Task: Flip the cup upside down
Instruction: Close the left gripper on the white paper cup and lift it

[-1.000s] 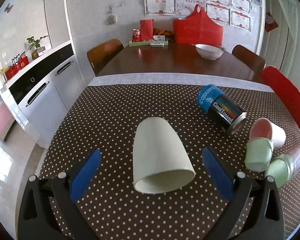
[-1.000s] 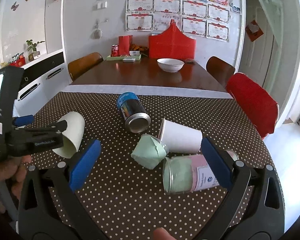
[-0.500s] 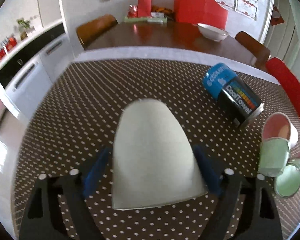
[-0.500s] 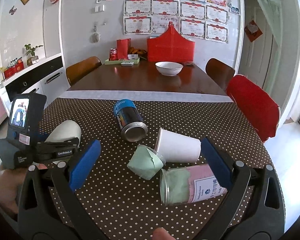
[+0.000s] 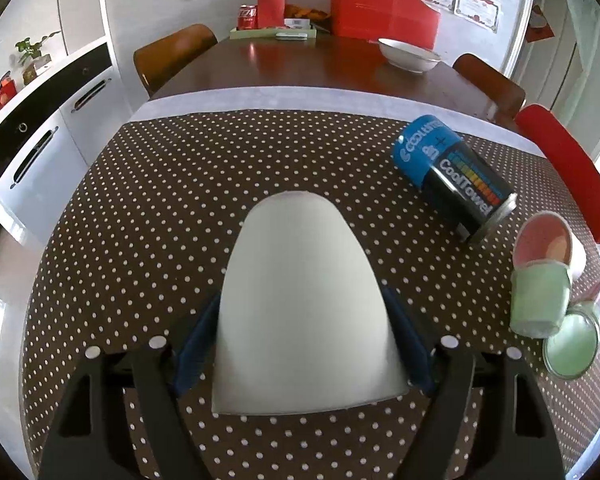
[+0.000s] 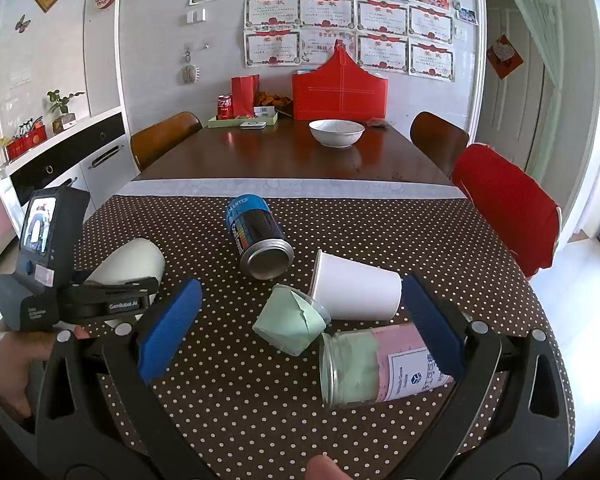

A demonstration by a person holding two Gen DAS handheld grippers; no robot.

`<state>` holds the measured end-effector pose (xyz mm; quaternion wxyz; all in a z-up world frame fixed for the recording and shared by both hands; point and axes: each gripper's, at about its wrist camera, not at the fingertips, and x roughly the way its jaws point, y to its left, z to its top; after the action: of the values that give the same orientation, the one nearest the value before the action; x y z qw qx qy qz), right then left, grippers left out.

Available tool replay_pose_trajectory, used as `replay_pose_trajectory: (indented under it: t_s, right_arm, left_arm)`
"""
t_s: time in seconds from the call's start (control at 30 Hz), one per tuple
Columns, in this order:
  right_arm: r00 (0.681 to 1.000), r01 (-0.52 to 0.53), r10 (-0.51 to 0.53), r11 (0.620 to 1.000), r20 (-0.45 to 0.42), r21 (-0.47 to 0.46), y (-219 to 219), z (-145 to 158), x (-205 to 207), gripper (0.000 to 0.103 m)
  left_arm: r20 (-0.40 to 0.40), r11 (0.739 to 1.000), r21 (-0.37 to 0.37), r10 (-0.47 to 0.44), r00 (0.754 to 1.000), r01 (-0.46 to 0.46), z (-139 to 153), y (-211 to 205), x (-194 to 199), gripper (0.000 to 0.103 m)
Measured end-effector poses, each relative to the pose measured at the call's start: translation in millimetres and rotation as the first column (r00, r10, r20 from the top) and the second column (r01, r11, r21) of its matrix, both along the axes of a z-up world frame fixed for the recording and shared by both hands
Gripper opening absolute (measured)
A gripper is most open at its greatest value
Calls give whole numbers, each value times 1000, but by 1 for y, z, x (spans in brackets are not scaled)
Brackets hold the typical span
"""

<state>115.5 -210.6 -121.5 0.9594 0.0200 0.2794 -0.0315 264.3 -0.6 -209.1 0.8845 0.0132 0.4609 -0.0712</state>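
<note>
A pale cream cup (image 5: 304,304) lies on its side on the brown dotted tablecloth (image 5: 148,200), its base pointing away and its mouth toward the camera. My left gripper (image 5: 302,340) is shut on the cup, with the blue pads pressed against both sides near the rim. In the right wrist view the cup (image 6: 130,260) shows at the left inside the left gripper (image 6: 112,300). My right gripper (image 6: 296,332) is open and empty, held above a green and pink glass jar (image 6: 380,368) and a folded green paper cup (image 6: 290,318).
A blue and black can (image 5: 456,178) lies on its side at the right. A white paper cup (image 6: 356,290) lies beside it. A white bowl (image 6: 336,132) stands on the bare wooden far half of the table. A red chair (image 6: 508,208) stands at the right.
My left gripper has moved forward around the cup and closed on it. The right gripper has drawn back and risen a little, staying open.
</note>
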Motion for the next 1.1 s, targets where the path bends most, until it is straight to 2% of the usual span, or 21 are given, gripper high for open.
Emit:
replay_pose_trajectory:
  t_s: [0.37,0.6,1.1]
  right_arm:
    - [999,5,-5,1000,-34,12,-7,-8,-19,98]
    - [999,8,-7,1000,-41,19,-15,-10,-43,98]
    - [997,20,-16,998,-73,56,-35,-19,-83,98]
  left_arm:
    - [19,993,-78,-87,996,89,13,-17,-71,77]
    - [35,989,-92,-115,993,118,15,-35,-116,76]
    - [43,987,-116,-102,994,107,8,-63,-190,76]
